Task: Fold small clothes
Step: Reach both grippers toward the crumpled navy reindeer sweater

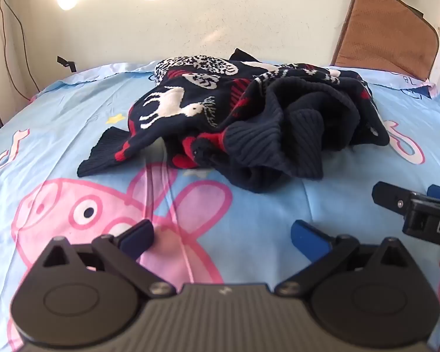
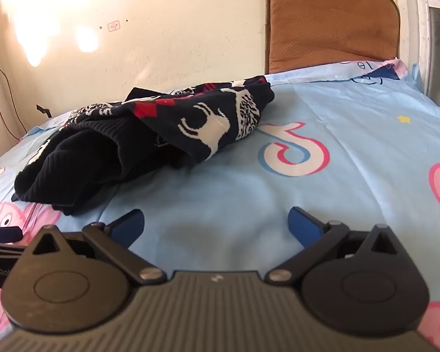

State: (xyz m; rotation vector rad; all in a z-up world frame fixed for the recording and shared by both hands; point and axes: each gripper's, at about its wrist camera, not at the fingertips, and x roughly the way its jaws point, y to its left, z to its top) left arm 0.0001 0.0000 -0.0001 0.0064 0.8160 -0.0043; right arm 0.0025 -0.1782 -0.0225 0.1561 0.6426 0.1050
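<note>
A small navy knitted sweater (image 1: 243, 117) with white reindeer and red patches lies crumpled in a heap on the light blue cartoon bedsheet (image 1: 264, 214). In the right wrist view the sweater (image 2: 149, 143) lies ahead and to the left. My left gripper (image 1: 223, 234) hovers over the sheet a short way in front of the heap, jaws wide open, nothing between its blue pads. My right gripper (image 2: 217, 224) is also wide open and empty over bare sheet, to the right of the heap. Part of the right gripper (image 1: 419, 208) shows at the right edge of the left wrist view.
A cream wall (image 1: 220, 23) runs behind the bed. A brown cushion (image 2: 331, 26) leans upright at the far right corner. Cables (image 1: 14, 29) hang down the wall on the left. A white frame (image 2: 410, 29) stands right of the cushion.
</note>
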